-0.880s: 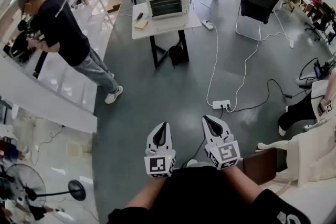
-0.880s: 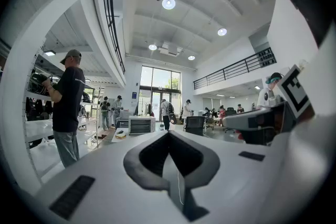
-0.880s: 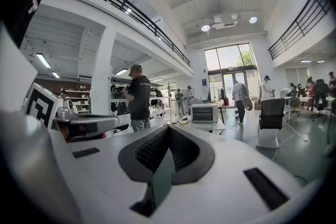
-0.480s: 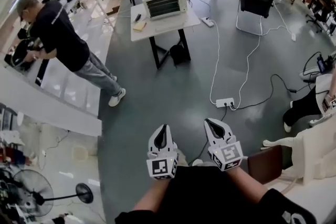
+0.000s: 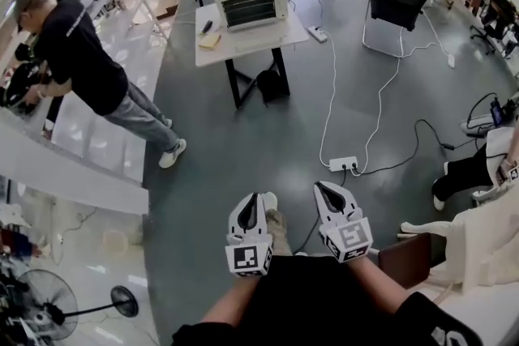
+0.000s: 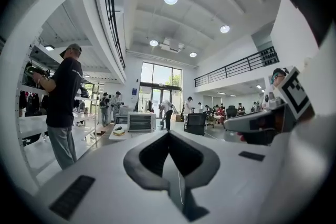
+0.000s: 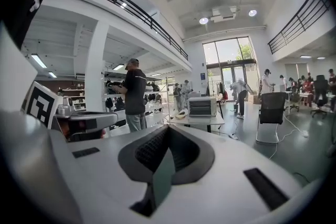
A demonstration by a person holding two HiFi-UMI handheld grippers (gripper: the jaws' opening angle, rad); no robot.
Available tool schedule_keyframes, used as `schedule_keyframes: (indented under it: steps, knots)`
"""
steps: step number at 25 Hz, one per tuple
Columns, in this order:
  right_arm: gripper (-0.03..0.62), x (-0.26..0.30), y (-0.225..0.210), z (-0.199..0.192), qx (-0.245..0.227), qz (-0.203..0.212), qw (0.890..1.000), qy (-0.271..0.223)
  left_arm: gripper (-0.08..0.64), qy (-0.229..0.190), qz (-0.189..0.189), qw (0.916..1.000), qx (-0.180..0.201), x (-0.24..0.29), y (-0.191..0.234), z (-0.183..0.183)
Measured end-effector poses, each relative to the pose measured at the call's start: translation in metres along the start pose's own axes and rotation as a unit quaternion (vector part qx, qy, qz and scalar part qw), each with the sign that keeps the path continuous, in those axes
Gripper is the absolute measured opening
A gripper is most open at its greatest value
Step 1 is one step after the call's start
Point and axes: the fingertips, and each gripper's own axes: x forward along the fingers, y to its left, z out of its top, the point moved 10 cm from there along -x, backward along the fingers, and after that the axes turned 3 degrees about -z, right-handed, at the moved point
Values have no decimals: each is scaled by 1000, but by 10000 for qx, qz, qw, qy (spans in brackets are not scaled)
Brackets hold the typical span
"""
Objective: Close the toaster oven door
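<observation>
The white toaster oven [image 5: 251, 2] stands on a white table [image 5: 280, 39] far ahead across the grey floor; at this distance I cannot make out how its door stands. It also shows small in the left gripper view as the oven [image 6: 142, 121] and in the right gripper view as the oven [image 7: 202, 106]. My left gripper [image 5: 253, 198] and right gripper [image 5: 323, 189] are held close to my body, side by side, pointing towards the table. Both are shut with nothing between the pads, as the left gripper [image 6: 168, 134] and right gripper [image 7: 167, 129] views confirm.
A person in a black shirt [image 5: 77, 53] bends over a counter at the left. A power strip with cables [image 5: 342, 164] lies on the floor ahead. A black chair [image 5: 397, 0] stands right of the table, a dark bag [image 5: 272, 83] under it, a fan [image 5: 40, 296] at the near left.
The view has drifted forward and slightly right, so the table sits a little more to the left. A shoe now shows between the grippers. Both grippers stay shut and in the same place.
</observation>
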Motion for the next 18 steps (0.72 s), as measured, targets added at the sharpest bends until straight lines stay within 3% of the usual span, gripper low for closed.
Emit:
schedule_keyframes:
  steps: [5, 9, 18]
  knots:
    - [21, 87, -46, 7, -75, -208, 9998, 34, 18, 4, -133, 9999, -10, 93, 40, -5]
    - [20, 166, -58, 40, -56, -426, 9990, 147, 18, 70, -353, 9994, 14, 166, 103, 23]
    - [21, 282, -78, 80, -164, -702, 9972, 176, 18, -96, -784, 9968, 152, 266, 176, 59]
